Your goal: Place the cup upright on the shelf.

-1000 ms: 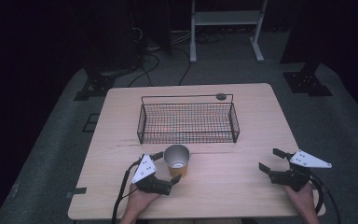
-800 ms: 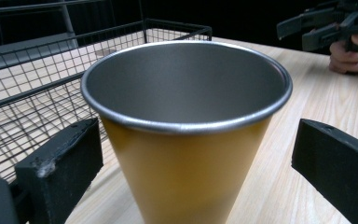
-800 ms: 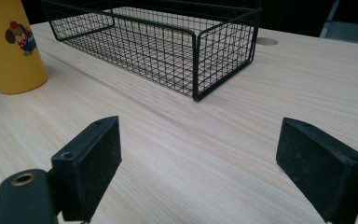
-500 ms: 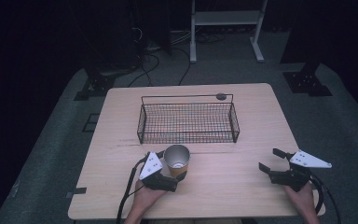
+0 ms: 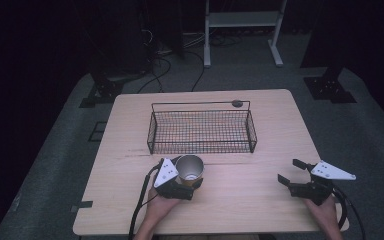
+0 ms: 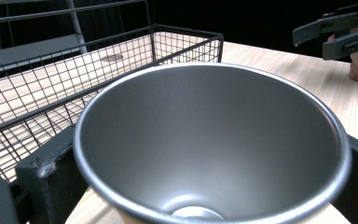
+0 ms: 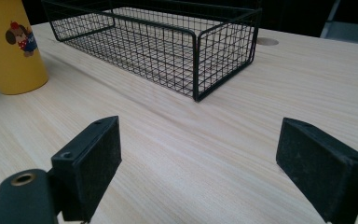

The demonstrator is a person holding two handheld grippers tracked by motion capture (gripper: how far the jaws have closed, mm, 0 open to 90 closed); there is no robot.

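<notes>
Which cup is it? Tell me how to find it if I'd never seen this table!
Find the black wire basket in the middle of the wooden table. On the near side of it, toward the person, the left gripper has its jaws on either side of the cup. It is yellow outside with a little cartoon dog, shiny grey metal inside, and the only cup there.

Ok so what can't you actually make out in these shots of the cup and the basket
- Cup base and outside wall: cut off by the bottom edge in the left gripper view; its rim hides them.
- Cartoon print on the cup: too small to read in the right gripper view, and the cup's top is cut off there.
- Left claw contact with the cup: hidden under its grey plate in the high view.
- Small dark disc behind the basket: too small to identify.
</notes>
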